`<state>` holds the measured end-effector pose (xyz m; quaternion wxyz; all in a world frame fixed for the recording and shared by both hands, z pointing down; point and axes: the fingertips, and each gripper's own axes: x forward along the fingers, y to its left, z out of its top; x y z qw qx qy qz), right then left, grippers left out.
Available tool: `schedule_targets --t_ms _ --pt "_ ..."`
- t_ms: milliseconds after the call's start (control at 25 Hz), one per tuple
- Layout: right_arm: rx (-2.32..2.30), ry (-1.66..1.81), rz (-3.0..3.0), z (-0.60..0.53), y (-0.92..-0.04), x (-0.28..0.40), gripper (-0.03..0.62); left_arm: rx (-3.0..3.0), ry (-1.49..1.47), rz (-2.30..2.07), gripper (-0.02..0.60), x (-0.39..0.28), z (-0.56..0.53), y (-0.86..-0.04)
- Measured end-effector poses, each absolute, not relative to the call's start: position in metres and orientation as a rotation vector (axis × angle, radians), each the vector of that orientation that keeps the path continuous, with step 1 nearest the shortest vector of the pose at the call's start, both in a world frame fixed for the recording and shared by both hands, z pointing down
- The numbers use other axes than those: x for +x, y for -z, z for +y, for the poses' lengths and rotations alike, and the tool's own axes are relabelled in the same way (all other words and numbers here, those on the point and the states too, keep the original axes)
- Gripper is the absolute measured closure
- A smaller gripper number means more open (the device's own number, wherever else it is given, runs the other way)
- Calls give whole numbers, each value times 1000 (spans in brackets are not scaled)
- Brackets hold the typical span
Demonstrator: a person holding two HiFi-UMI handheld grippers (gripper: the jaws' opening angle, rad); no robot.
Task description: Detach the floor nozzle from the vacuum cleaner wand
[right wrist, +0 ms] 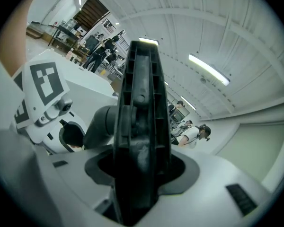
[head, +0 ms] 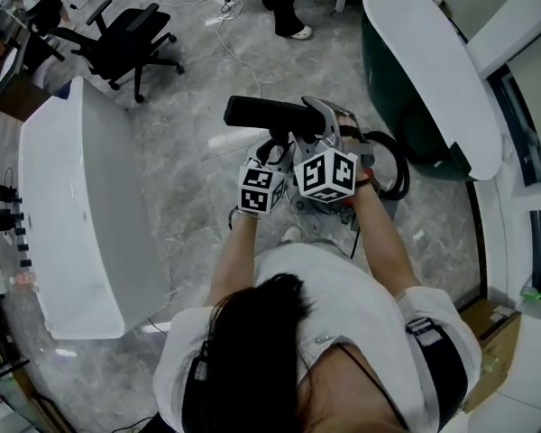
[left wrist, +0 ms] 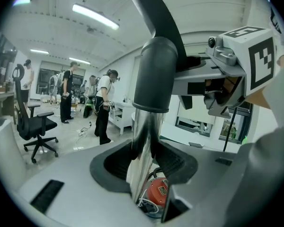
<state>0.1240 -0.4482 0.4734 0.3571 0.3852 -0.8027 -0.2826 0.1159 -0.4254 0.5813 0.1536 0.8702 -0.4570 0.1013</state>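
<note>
Left gripper (left wrist: 143,167): jaws clamped on chrome wand (left wrist: 143,126), close to dark collar (left wrist: 154,74).
Right gripper (right wrist: 138,174): jaws clamped on black floor nozzle (right wrist: 139,103), ribbed face toward camera.
Floor nozzle held up over marble floor (head: 189,179), in front of person, joined to wand at collar.
Grippers side by side, close together.

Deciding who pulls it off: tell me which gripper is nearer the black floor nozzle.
Right. The right gripper is clamped on the floor nozzle itself; the left gripper grips the chrome wand next to the nozzle's dark collar.
</note>
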Motion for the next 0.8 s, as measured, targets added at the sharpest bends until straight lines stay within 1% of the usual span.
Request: schedule_targets --t_ms 120,240,400,800 --pt "1078 680 -2116 -446 -464 128 379 2477 -283 -1333 423 113 -426 -581" --pt "1256 537 -2257 -453 -423 143 381 2428 -269 -1372 423 102 -428 -582" --pt "1299 570 -2251 -461 -385 157 381 2432 -277 -1353 423 100 -428 -582" --pt "1308 458 -2289 -453 -394 163 381 2419 -256 -1344 423 99 -426 -582"
